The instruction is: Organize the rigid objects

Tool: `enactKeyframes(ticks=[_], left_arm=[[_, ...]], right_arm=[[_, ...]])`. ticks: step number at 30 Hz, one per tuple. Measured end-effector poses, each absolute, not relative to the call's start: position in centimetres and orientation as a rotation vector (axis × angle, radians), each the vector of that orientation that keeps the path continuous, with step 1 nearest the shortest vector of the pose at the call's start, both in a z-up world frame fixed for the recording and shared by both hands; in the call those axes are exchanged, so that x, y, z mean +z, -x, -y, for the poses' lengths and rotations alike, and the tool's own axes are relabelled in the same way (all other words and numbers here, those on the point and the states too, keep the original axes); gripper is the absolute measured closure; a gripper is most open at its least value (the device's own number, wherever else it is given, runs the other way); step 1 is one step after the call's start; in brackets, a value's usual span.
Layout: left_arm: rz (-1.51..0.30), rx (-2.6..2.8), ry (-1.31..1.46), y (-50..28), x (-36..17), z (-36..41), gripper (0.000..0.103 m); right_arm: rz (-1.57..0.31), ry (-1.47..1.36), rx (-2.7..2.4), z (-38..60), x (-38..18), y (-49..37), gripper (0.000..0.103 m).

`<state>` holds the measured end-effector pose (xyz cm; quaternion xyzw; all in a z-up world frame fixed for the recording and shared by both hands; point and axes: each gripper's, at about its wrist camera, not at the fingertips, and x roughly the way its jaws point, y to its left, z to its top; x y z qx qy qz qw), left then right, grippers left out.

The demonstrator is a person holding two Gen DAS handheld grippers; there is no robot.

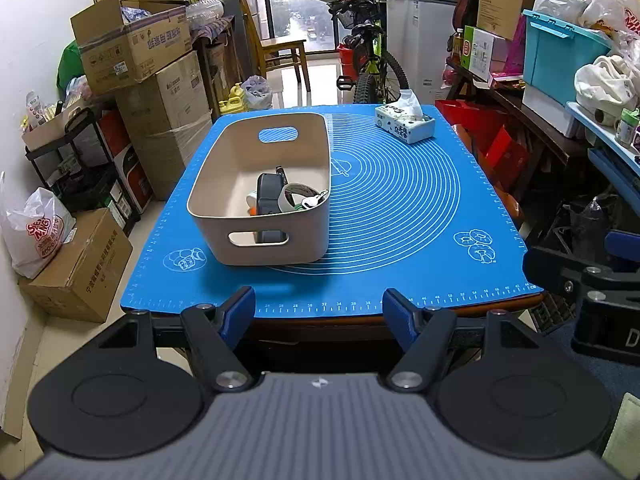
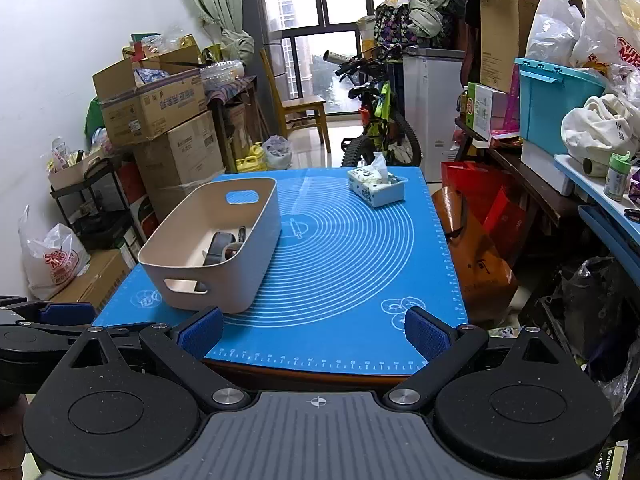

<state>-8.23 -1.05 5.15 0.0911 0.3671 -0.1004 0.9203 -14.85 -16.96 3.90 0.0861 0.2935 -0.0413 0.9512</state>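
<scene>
Bin: the beige bin sits on the left side of the blue mat. It has cut-out handles at both ends, so it is easy to lift.
Things inside: a dark grey gadget, a roll of tape, some keys and a pen lie together in the near end. They look tidied away, so I think the job is nearly done or done.
Tissue box: the tissue box stands alone at the far right of the mat, well apart from the bin. It is soft stuff, so maybe it stays out.
Left tongs: the left tongs are wide open and hold nothing. They hang over the near edge of the table.
Right tongs: the right tongs are wide open and empty too.
Table: the mat covers a wooden table.
Room: it is crowded, with cardboard boxes, a bike, a chair and a big window.
</scene>
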Motion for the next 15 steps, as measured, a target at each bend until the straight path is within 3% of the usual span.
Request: enactKeyframes(ticks=[15], left_arm=[[-0.755, -0.199, -0.19, 8.41, 4.96, 1.07, 0.032]], right_arm=[[-0.603, -0.179, -0.086, 16.72, 3.58, 14.88, 0.006]])
